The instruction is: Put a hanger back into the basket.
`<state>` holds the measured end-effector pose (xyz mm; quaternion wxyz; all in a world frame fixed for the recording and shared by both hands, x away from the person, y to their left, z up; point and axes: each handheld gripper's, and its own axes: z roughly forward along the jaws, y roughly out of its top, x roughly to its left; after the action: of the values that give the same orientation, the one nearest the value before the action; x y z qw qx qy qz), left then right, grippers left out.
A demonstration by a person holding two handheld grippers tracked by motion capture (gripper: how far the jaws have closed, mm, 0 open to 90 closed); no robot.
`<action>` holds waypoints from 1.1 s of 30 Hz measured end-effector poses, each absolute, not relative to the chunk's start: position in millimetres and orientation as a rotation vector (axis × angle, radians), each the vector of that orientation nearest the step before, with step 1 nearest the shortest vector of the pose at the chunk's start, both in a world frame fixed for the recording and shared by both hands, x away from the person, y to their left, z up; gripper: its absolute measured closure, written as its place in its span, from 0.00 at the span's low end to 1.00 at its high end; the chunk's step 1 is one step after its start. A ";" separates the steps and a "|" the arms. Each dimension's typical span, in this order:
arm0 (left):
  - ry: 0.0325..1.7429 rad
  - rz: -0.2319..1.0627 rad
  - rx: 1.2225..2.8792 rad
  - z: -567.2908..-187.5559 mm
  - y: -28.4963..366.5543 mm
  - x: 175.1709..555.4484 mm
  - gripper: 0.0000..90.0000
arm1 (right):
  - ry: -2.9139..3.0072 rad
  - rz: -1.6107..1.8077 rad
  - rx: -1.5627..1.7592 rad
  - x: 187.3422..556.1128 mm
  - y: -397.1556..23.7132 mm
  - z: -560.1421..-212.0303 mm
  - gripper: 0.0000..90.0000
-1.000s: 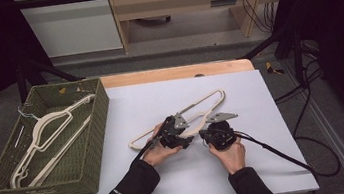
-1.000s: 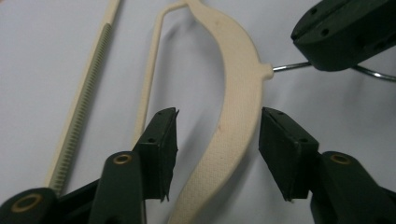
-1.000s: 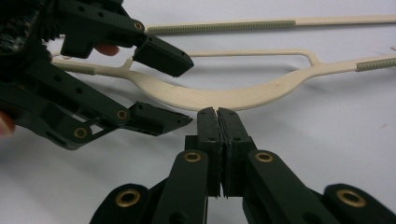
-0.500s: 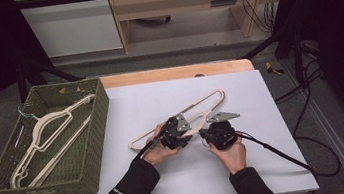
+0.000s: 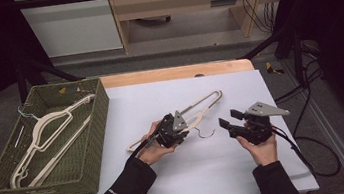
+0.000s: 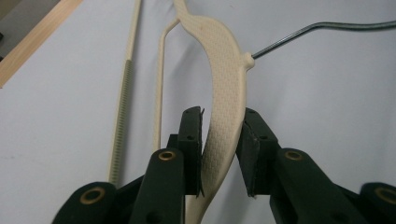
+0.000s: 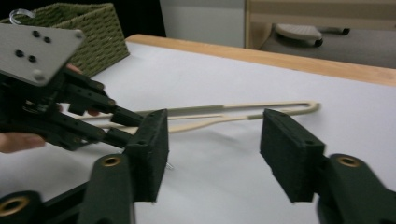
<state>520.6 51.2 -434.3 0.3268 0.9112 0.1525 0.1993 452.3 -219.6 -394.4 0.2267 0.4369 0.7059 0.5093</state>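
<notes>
White table (image 5: 137, 192) spread wide, green wicker basket (image 5: 97, 137) at left edge, hangers stacked inside. Cream hanger (image 5: 208, 100) lies mid-table. Left gripper (image 5: 183, 129) clamps hanger's shoulder arm, jaws just closing, pads pinching plastic (image 6: 219, 140), likely for carry to basket. Right gripper (image 5: 230, 119) just opening, jaws parted, nothing between, standing clear beside metal hook (image 5: 204, 134).

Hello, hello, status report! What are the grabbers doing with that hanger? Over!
Left gripper has just been closing on the cream hanger. Right gripper has just been opening, nothing between its jaws. Basket at left holds more hangers. Nothing blocking.
</notes>
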 end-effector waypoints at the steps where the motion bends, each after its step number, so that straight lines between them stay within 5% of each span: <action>1: 0.404 0.522 2.384 -432.6 52.2 520.9 0.81 | 1.933 1.415 1.209 450.8 -226.6 -395.1 0.42; 17: 0.536 0.562 2.284 -405.5 73.2 528.6 0.88 | 1.955 1.396 1.259 443.1 -261.7 -425.5 0.10; 33: 0.632 0.603 2.234 -389.3 94.8 543.8 0.95 | 1.965 1.378 1.255 443.1 -260.7 -428.6 0.06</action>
<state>543.8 94.8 -389.3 0.3629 0.8679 0.2453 0.2343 443.1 -260.7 -428.6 0.2151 0.4525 0.7087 0.4968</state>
